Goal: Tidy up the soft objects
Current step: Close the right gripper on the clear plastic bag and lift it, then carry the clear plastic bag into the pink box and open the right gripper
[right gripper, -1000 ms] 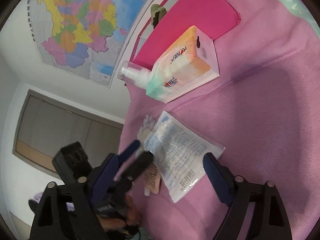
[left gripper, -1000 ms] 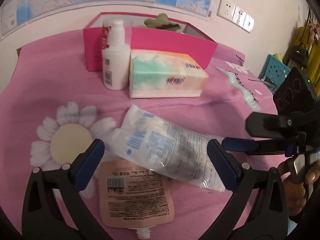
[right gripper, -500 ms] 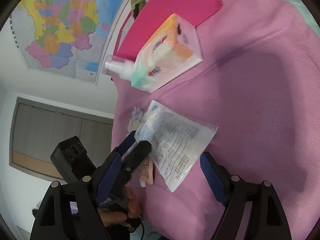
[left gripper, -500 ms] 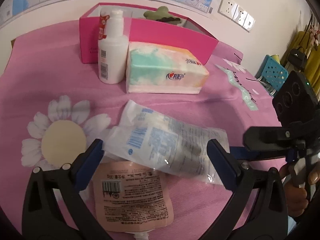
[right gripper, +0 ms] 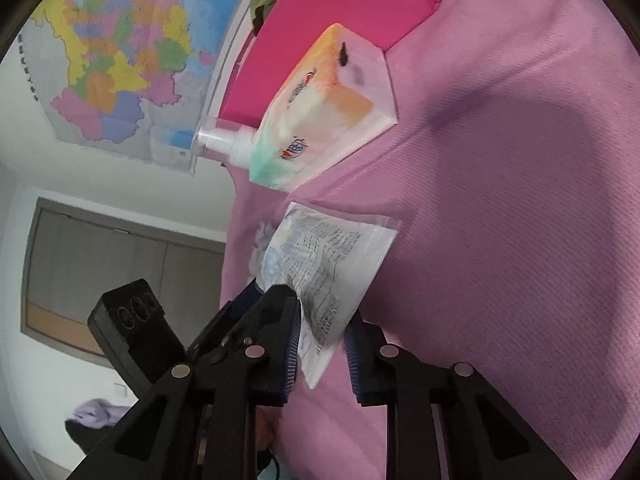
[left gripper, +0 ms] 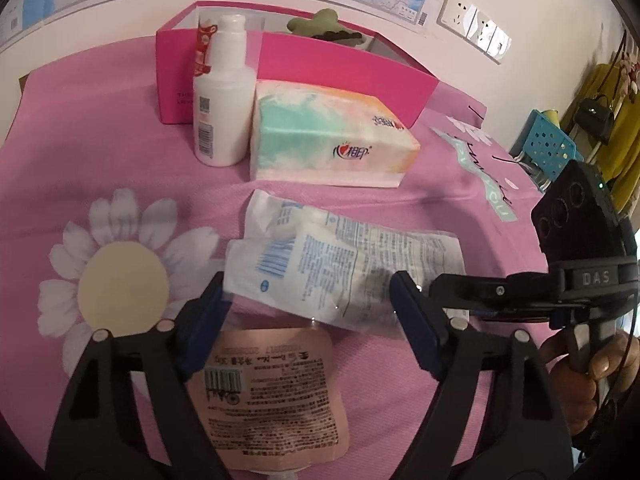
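Left-wrist view, left to right. Daisy print (left gripper: 120, 276) on the pink cloth (left gripper: 100, 152), left of centre. White pump bottle (left gripper: 222, 96), upper middle, upright and touching the tissue pack (left gripper: 332, 140); pink box (left gripper: 344, 68) behind both. Your left gripper (left gripper: 308, 312), lower middle: jaws closing around the near edge of the clear printed pouch (left gripper: 344, 264), pads not yet pressing. Peach spout pouch (left gripper: 276, 392) lies directly beneath, partly under the clear one. Your right gripper (right gripper: 320, 344), at the frame's right: jaws closing, pinching the clear pouch's corner.
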Demonstrator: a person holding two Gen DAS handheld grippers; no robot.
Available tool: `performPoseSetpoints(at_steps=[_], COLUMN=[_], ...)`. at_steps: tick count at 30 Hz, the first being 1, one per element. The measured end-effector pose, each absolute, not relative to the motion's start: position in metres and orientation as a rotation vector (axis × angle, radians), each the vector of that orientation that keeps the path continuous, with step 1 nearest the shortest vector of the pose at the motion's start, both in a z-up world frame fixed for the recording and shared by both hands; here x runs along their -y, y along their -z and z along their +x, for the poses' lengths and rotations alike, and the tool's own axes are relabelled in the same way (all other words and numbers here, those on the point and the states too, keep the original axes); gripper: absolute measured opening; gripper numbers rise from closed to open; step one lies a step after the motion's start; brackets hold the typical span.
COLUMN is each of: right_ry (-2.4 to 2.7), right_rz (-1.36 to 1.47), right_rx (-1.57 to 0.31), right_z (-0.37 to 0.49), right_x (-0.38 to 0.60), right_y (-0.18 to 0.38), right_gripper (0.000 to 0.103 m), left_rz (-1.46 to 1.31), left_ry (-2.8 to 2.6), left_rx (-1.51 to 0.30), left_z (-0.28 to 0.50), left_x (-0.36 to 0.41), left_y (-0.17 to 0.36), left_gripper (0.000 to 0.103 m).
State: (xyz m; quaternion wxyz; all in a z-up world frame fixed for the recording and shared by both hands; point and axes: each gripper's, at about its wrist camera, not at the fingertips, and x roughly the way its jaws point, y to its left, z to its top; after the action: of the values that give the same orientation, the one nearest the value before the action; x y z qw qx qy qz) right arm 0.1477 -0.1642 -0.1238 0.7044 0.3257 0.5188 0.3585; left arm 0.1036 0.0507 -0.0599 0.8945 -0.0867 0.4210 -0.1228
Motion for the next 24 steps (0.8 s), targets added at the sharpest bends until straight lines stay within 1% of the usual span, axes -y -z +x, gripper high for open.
performPoseSetpoints(at_steps=[1,2,3,8,10,19,20,21,22,24], right_ry=[-0.797,-0.793,-0.789,-0.800,-0.809,-0.874,-0.878,-0.885,-0.888,-0.891], right_rz=[0.732,0.735,0.732,0.711,0.708,0.685,0.685,0.682,0.676,0.670], right_rx=[-1.148,-1.144,-1.139,-1.103,-1.082,-0.972,-0.963,-0.951,-0.945,-0.936], right_z=[0.148,0.148,0.148,0.144,0.144,0.138,0.138,0.138,0.139,0.140], right_x=[0.166,0.168,0.170,0.174,0.175,0.184,0.185,0.185,0.185,0.182], right_y=[0.125,0.125,0.125,0.117,0.110,0.079,0.076,0.071,0.068,0.064], right_gripper=[0.015,0.015,0.015,0.013,0.013,0.011,0.010,0.010,0.010,0.009], left_rz=[-0.177,-0.179,-0.179,-0.176,-0.187,-0.184,-0.183,-0.182,-0.178,-0.179], left_ry=[0.253,0.254,0.259,0.274,0.284,0.296,0.298,0.298,0.296,0.294], left_rx=[-0.873,-0.872,-0.871,-0.836,-0.817,-0.782,-0.780,-0.781,-0.780,-0.770], left_z=[0.104,0.104,0.104,0.104,0.103,0.103,0.104,0.105,0.105,0.106], left_x=[-0.050,-0.049,-0.049,-0.050,-0.052,-0.054,-0.053,-0.052,-0.052,-0.051], left_y=[0.060,0.060,0.059,0.046,0.039,0.023,0.022,0.022,0.021,0.020], left_gripper=[0.076,0.075,0.070,0.061,0.054,0.037,0.037,0.035,0.030,0.028])
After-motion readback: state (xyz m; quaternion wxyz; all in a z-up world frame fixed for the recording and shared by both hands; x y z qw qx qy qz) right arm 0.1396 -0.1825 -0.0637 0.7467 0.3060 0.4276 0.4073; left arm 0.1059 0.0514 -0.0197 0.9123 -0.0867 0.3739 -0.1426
